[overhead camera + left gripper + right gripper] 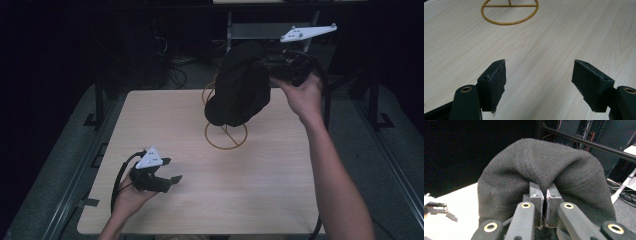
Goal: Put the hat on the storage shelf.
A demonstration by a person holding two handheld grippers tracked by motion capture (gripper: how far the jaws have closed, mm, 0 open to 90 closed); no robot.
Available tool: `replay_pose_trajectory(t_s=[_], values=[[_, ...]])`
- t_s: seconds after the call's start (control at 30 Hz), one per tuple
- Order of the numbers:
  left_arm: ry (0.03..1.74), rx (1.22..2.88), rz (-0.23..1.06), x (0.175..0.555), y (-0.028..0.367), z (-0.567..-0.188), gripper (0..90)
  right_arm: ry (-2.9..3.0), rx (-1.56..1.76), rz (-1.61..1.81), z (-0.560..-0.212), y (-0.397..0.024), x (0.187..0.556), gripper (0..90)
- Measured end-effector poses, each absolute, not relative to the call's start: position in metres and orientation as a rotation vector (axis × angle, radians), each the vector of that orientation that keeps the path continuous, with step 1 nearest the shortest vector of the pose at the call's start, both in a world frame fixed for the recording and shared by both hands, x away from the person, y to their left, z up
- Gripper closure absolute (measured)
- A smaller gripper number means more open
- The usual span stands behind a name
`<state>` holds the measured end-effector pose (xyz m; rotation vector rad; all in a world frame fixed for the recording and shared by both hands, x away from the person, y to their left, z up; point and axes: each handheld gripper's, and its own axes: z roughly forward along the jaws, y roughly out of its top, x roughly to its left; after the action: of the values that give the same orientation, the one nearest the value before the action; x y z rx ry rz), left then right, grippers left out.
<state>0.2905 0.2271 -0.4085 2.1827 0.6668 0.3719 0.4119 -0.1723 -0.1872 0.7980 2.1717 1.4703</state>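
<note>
A black knitted hat (pixel 239 87) hangs in the air over the back middle of the table, held up by my right gripper (pixel 264 65), which comes at it from the right. In the right gripper view the jaws are shut on a fold of the hat (pixel 541 162), the right gripper (pixel 543 188) pinching the cloth between its pads. Under the hat stands a yellow wire stand (pixel 226 145) with a round base ring (pixel 509 22); its upper part is mostly hidden behind the hat. My left gripper (pixel 171 170) rests low near the front left, open, with bare table between its pads (pixel 496 80).
The light wooden table (pixel 200 210) has dark floor and metal frame rails around it. Cables and a shelf frame (pixel 260 30) lie behind the far edge. The left gripper (pixel 439 210) also appears far off in the right gripper view.
</note>
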Motion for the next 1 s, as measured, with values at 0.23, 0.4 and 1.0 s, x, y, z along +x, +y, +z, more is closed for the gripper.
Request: replay_pose_trajectory(t_s=[0.23,0.4,1.0], values=[[0.673,2.168,0.368,0.292,0.230,-0.409,26.5,2.175,0.835,1.503,-0.196,-0.158,0.433,86.2],[0.669,2.169,0.367,0.292,0.230,-0.408,26.4,2.163,0.864,1.545,-0.202,-0.150,0.445,86.1],[0.694,2.128,0.338,0.290,0.232,-0.410,24.8,2.206,0.934,1.516,-0.220,-0.114,0.479,85.2]])
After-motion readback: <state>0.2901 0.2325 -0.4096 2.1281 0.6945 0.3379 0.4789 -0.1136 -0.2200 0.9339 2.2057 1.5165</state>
